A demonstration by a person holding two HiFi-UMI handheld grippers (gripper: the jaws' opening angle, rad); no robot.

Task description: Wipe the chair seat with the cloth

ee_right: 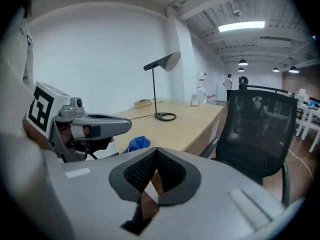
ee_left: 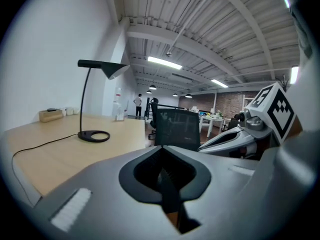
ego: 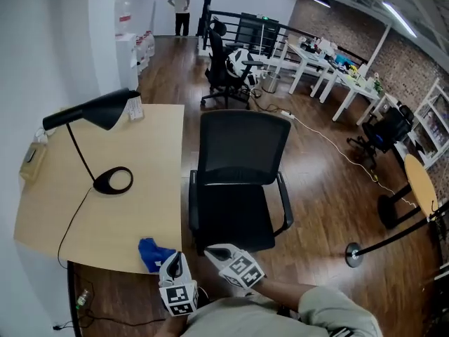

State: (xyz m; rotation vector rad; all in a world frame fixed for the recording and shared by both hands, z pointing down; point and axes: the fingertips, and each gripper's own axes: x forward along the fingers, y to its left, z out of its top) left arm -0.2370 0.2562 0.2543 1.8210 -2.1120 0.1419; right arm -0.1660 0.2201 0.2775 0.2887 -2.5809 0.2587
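On pale wood desk [ego: 140, 188], crumpled blue cloth [ego: 153, 253]

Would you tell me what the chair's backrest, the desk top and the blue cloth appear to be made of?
Chair backrest: probably black mesh; the room shows faintly through it.
Desk top: pale wood or wood-look laminate, with a matte, even-toned surface.
Blue cloth: soft fabric, crumpled into folds.

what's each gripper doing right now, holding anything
left gripper: closed, holding nothing
right gripper: closed, holding nothing
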